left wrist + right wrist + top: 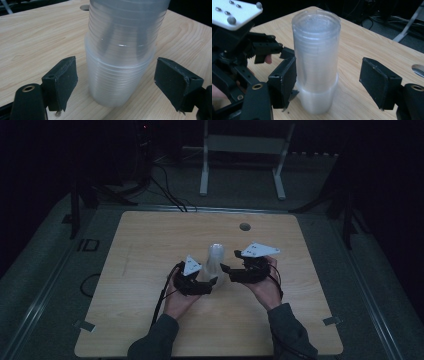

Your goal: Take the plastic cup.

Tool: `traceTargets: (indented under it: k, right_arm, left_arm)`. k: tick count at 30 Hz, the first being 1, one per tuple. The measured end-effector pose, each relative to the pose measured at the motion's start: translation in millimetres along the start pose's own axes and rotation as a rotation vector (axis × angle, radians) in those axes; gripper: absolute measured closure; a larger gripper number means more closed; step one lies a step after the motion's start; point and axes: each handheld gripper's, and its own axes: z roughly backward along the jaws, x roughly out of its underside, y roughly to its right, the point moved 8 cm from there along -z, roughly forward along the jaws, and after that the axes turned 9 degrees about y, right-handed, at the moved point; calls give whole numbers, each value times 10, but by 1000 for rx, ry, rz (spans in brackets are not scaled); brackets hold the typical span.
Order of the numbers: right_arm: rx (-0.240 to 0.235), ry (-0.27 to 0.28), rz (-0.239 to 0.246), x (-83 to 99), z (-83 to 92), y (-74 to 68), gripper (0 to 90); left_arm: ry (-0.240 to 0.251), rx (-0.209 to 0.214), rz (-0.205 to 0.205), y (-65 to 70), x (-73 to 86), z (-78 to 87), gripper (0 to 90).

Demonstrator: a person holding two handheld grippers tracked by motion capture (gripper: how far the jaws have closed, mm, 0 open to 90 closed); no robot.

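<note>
We have a tall stack of clear ribbed plastic cups [215,262] standing upright near the middle of the light wooden surface [150,250], w/ a wider translucent cup [117,82] at the bottom and the narrower ones nested above it.

The left gripper [205,287] sits low beside the stack's base. In the left gripper view its black fingers [62,80] stand wide apart, one on each side of the bottom cup, gaps on both sides, nothing held. The right gripper [227,270] comes in from the other side. In the right gripper view its fingers [283,81] also straddle the stack; the near one is very close to the wall or maybe just brushing it, we can't tell which, the far one is well apart. So open too, no grip.

Our read: this looks like separating cups. To do it well, we'd say pin the bottom cup w/ the left, close the right higher up on the inner stack, squeeze lightly since thin plastic buckles, then pull straight up along the stack's axis.

Around: a round cable hole [244,226] farther back in the surface, a white metal frame [240,150] on the floor beyond, cables. Nothing blocks us except that the two grippers crowd each other at the base.
</note>
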Motion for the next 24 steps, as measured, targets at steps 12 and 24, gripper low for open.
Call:
traceTargets:
  k: [12, 24]
  right_arm:
    - [-38, 15, -13, -114, -207, -83, 294]
    - [-47, 9, -8, -163, -371, -68, 295]
  left_arm:
    - [12, -2, -12, 3, -2, -7, 186]
    - [20, -8, -24, -10, 22, -64, 186]
